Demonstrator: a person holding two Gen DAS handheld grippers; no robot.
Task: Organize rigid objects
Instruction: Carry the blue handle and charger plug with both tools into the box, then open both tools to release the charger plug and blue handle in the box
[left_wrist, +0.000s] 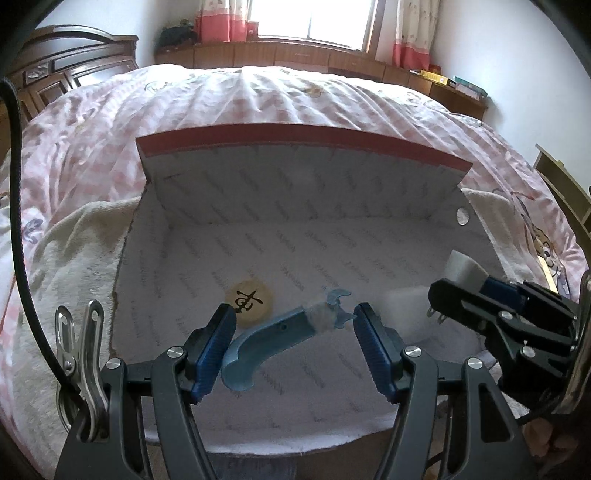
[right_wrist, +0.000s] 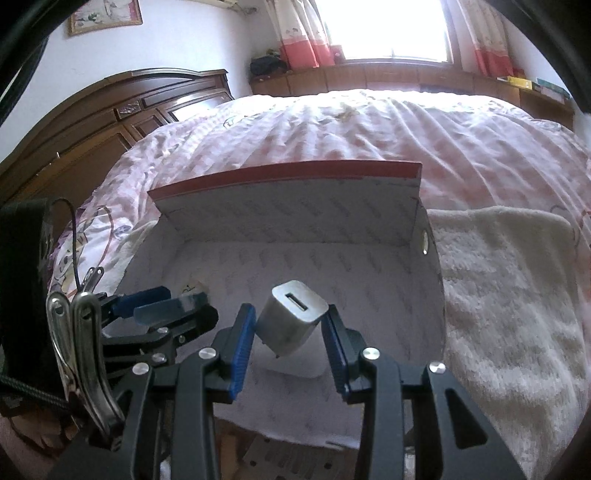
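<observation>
An open white cardboard box (left_wrist: 229, 192) with a red-edged lid stands on the bed. My left gripper (left_wrist: 295, 314) is shut on a curved light-blue plastic piece (left_wrist: 273, 332), which spans the gap between its blue pads above the box floor. A round wooden disc (left_wrist: 249, 302) with a black character lies on the floor behind it. My right gripper (right_wrist: 290, 312) is shut on a white USB charger plug (right_wrist: 291, 321), tilted, with its slot facing up and its prongs down. It hangs over the right half of the box (right_wrist: 369, 258). In the right wrist view the left gripper (right_wrist: 173, 302) shows at the left.
The box rests on a cream towel (right_wrist: 498, 295) spread over a pink checked bedspread (left_wrist: 295, 99). A dark wooden headboard (right_wrist: 110, 122) stands on the left, a window sill (left_wrist: 295, 55) at the back. A pale patch (left_wrist: 402, 299) lies on the box floor under the charger.
</observation>
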